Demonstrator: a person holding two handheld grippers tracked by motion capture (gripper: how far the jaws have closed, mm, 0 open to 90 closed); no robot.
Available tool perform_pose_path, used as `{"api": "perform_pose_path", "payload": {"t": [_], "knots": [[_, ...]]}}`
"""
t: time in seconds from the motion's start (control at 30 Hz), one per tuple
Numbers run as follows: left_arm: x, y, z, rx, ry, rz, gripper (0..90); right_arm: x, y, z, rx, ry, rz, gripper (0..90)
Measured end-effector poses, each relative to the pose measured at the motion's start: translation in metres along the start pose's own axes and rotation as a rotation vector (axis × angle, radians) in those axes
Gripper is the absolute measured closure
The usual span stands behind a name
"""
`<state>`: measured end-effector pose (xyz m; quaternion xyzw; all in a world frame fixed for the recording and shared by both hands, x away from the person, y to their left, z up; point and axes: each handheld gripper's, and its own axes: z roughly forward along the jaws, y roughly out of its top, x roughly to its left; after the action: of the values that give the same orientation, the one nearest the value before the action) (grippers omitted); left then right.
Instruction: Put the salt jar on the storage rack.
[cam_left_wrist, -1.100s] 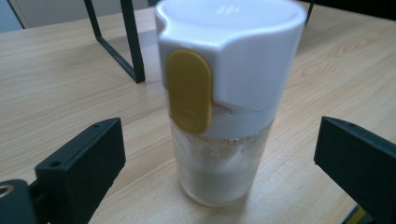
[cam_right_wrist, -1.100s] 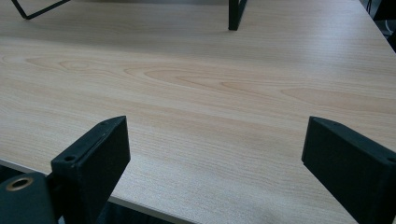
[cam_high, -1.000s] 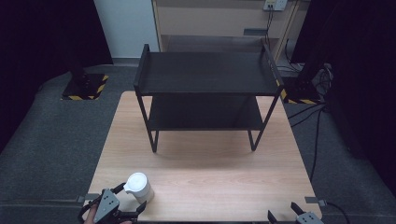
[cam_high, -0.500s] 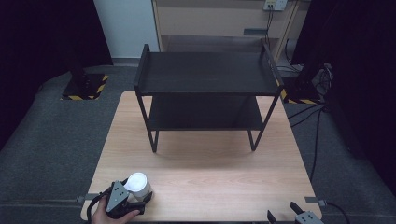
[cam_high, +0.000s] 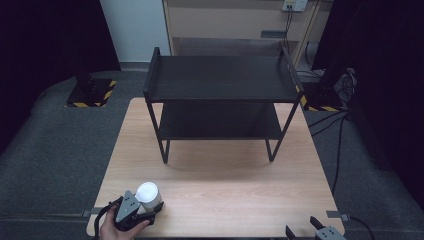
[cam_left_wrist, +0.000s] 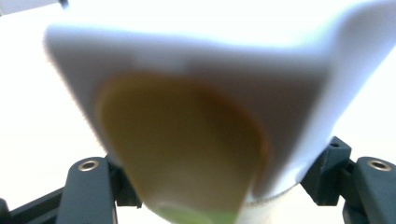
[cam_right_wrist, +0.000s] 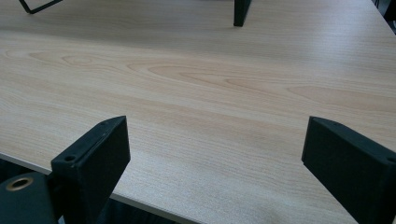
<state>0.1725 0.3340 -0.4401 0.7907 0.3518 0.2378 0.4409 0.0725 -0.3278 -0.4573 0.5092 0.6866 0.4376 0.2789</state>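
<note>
Standing near the counter (cam_high: 215, 185) edge, a white cup (cam_high: 148, 195) with a tan patch is pinched by the left claw (cam_high: 150, 212). The right claw (cam_right_wrist: 215, 154) is held spread.

One white cup (cam_high: 148, 195), one black two-tier shelf (cam_high: 220, 95), one table (cam_high: 225, 185), two grippers
</note>
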Motion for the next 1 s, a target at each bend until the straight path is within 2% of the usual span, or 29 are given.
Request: {"api": "perform_pose_path", "payload": {"t": [0.03, 0.1, 0.2, 0.23, 0.27, 0.3, 0.4, 0.43, 0.47, 0.5, 0.53, 0.6, 0.63, 0.67, 0.7, 0.73, 0.9, 0.93, 1.0], "knots": [[0.0, 0.007, 0.0, 0.023, -0.003, 0.007, 29.9, 0.0, 0.0, 0.0, -0.001, 0.0, 0.001, 7.8], [-0.001, 0.012, -0.002, 0.025, -0.015, 0.003, 29.9, 0.0, 0.0, 0.0, -0.001, -0.001, 0.004, 7.8], [-0.007, 0.027, -0.004, -0.011, -0.021, -0.014, 29.9, -0.001, 0.0, 0.001, 0.002, 0.0, 0.007, 7.8], [-0.011, 0.038, -0.003, -0.03, -0.02, -0.012, 30.0, -0.001, 0.0, 0.001, 0.0, 0.0, 0.007, 7.8], [-0.011, 0.038, -0.003, -0.03, -0.02, -0.012, 29.9, -0.001, 0.0, 0.001, 0.0, 0.0, 0.006, 7.8], [-0.017, 0.057, 0.003, -0.059, -0.025, -0.001, 29.9, 0.0, 0.0, 0.001, -0.001, 0.0, 0.005, 7.8], [-0.027, 0.097, 0.021, -0.126, -0.037, -0.009, 29.9, 0.001, 0.0, 0.0, -0.002, 0.001, 0.006, 7.8], [-0.027, 0.097, 0.021, -0.126, -0.037, -0.009, 29.9, 0.001, 0.0, 0.0, -0.006, 0.002, 0.003, 7.8], [-0.032, 0.114, 0.031, -0.154, -0.037, -0.009, 29.9, 0.001, 0.0, -0.001, -0.005, 0.002, 0.004, 7.8], [-0.034, 0.125, 0.038, -0.167, -0.036, -0.006, 29.9, 0.001, -0.001, -0.001, -0.009, 0.001, 0.004, 7.8], [-0.039, 0.151, 0.056, -0.193, -0.017, -0.004, 29.9, 0.001, -0.001, -0.002, -0.01, 0.001, 0.004, 7.8], [-0.043, 0.169, 0.074, -0.221, 0.011, -0.023, 29.9, 0.0, -0.002, -0.003, -0.012, 0.001, 0.009, 7.8], [-0.045, 0.176, 0.082, -0.234, 0.033, -0.019, 29.9, -0.001, -0.002, -0.003, -0.018, 0.003, 0.013, 7.8], [-0.045, 0.176, 0.082, -0.234, 0.033, -0.019, 29.9, -0.001, -0.002, -0.003, -0.018, 0.003, 0.013, 7.8], [-0.049, 0.19, 0.096, -0.235, 0.084, 0.001, 29.9, -0.002, -0.002, -0.003, -0.02, 0.008, 0.014, 7.8], [-0.049, 0.19, 0.096, -0.235, 0.084, 0.001, 29.9, -0.002, -0.002, -0.003, -0.02, 0.008, 0.014, 7.8], [-0.052, 0.202, 0.123, -0.221, 0.176, -0.026, 29.9, -0.004, -0.002, 0.0, -0.021, 0.028, 0.011, 7.8], [-0.053, 0.203, 0.129, -0.226, 0.201, -0.02, 30.0, -0.004, -0.002, 0.0, -0.02, 0.03, 0.012, 7.8], [-0.055, 0.202, 0.136, -0.248, 0.229, -0.032, 29.9, -0.004, -0.001, 0.001, -0.021, 0.034, 0.007, 7.8]]}}
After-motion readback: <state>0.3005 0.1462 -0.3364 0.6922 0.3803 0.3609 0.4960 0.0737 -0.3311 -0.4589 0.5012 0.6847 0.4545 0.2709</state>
